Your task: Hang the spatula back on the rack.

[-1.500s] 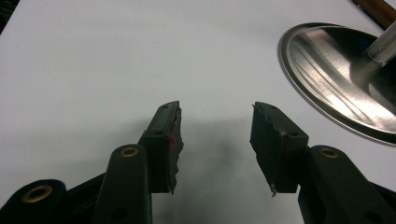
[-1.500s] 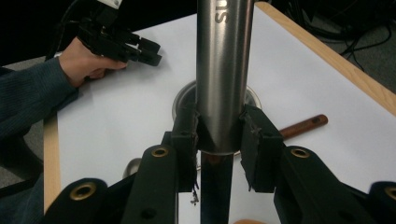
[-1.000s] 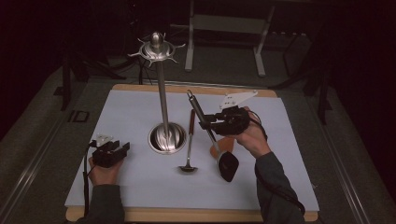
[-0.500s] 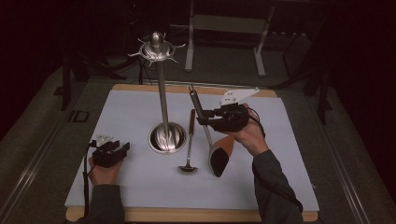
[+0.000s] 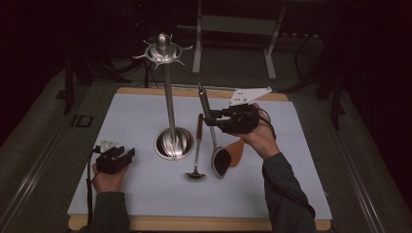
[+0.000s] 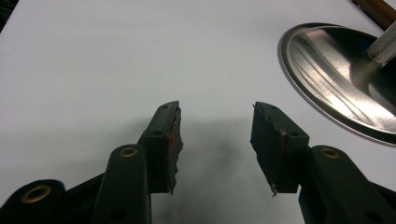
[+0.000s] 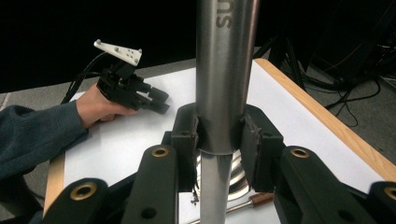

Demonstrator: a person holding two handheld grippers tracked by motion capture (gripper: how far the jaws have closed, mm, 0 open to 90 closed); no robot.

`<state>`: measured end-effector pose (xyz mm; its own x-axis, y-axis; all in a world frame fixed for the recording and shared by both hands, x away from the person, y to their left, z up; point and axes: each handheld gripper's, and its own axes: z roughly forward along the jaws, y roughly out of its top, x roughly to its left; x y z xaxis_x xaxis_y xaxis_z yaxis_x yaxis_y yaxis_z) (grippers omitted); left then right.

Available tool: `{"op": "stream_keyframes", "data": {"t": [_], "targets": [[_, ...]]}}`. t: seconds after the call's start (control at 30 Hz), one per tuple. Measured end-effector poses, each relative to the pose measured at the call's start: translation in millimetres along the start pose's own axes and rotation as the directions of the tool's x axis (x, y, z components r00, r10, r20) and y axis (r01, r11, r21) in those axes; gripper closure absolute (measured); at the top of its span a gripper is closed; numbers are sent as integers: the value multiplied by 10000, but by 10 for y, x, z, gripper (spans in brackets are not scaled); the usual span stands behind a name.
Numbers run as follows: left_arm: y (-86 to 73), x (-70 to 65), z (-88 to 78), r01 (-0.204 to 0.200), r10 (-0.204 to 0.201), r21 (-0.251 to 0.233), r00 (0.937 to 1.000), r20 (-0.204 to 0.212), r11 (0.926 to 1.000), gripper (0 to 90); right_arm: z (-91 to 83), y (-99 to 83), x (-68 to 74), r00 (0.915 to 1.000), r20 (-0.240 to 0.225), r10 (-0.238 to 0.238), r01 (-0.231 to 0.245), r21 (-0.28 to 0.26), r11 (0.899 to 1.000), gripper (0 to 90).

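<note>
A steel-handled black spoon (image 5: 214,141) stands tilted over the desk (image 5: 301,160), bowl low beside the orange spatula (image 5: 236,150). The right hand-held gripper (image 7: 219,135) clamps its handle. Nearby lie a ladle (image 5: 197,150) and the stand (image 5: 170,126). The left hand-held gripper (image 6: 215,135) rests wide, empty.

The place is a lab-type recording setup, not a home kitchen. A wood-edged table (image 5: 194,224) under a white sheet (image 5: 136,126) stands on grey carpet (image 5: 43,145), ringed by dark curtains, metal stand legs (image 5: 269,53) and floor cables (image 7: 359,91).
</note>
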<state>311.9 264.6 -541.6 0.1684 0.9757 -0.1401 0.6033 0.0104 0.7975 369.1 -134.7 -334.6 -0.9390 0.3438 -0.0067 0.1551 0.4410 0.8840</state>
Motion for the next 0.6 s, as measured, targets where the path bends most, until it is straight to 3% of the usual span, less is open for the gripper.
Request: {"op": "stream_keyframes", "data": {"t": [0.6], "targets": [[0,1,-2,-9,9,-5,10000,10,10000,527,29,133,-1,10000,97,14,-10,-409,9992,694]]}}
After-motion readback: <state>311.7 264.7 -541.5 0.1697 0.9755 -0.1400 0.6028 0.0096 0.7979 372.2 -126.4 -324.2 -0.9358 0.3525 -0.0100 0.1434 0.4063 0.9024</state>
